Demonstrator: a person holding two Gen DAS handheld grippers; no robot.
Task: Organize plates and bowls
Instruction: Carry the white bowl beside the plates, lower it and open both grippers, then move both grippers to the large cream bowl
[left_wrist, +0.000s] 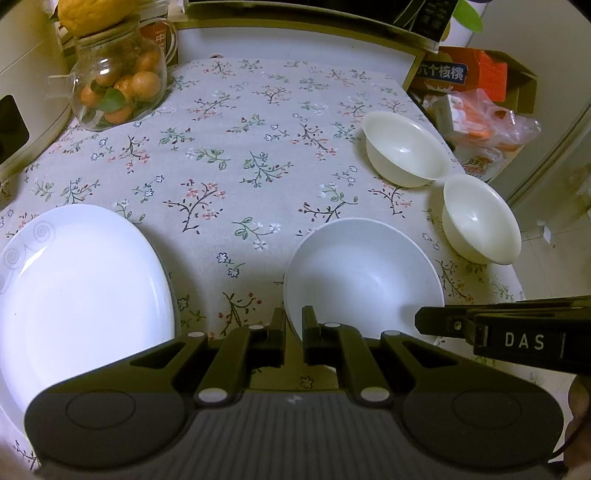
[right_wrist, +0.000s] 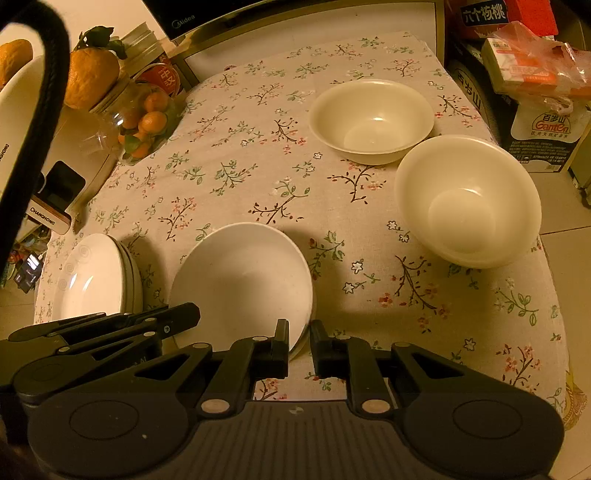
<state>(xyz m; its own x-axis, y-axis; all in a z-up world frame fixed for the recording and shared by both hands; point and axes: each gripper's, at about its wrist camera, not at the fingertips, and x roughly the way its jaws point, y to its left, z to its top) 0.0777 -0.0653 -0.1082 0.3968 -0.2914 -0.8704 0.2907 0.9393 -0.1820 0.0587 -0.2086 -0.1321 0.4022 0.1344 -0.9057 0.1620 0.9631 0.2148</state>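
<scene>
White china, listed from my two claws' views. White bowl: sitting on the floral tablecloth at the near edge, with both my claws meeting at its near rim. My left gripper is pinching that rim, jaws all but closed, one finger outside the wall and one inside. My right gripper is hanging at the same bowl's near right rim, jaws narrowly parted; whether its pads are pressing the china I cannot tell. Stack of white plates: lying at the left of the cloth, spiral pattern on the top plate's rim, beside the bowl but apart from it. Two cream bowls: farther one and nearer one, standing on the right side of the cloth with rims close together, well apart from my claws. Glass jar of small oranges: standing at the far left corner.
</scene>
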